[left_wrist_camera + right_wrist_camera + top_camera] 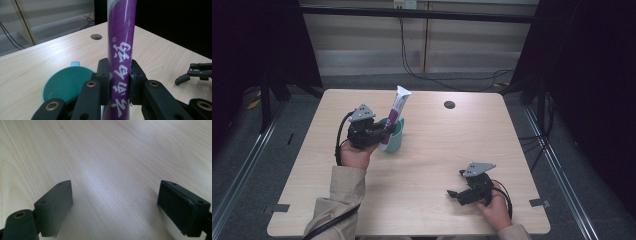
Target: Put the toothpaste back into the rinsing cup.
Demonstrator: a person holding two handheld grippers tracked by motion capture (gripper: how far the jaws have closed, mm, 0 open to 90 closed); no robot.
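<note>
Two grippers are seen on a pale wooden table (427, 200). Open tabletop is left between them and toward the far edge — a round cable hole (449, 104) lies there. The purple tube (393, 118) is clamped upright between the jaws of the left gripper (384, 129), its lower end inside the teal cup (395, 140). The right gripper (455, 193) rests well apart near the front edge — jaws spread wide, nothing held.

Purple toothpaste tube (121, 52) upright, slightly tilted, lower end in teal cup (395, 137), mid-table.
</note>
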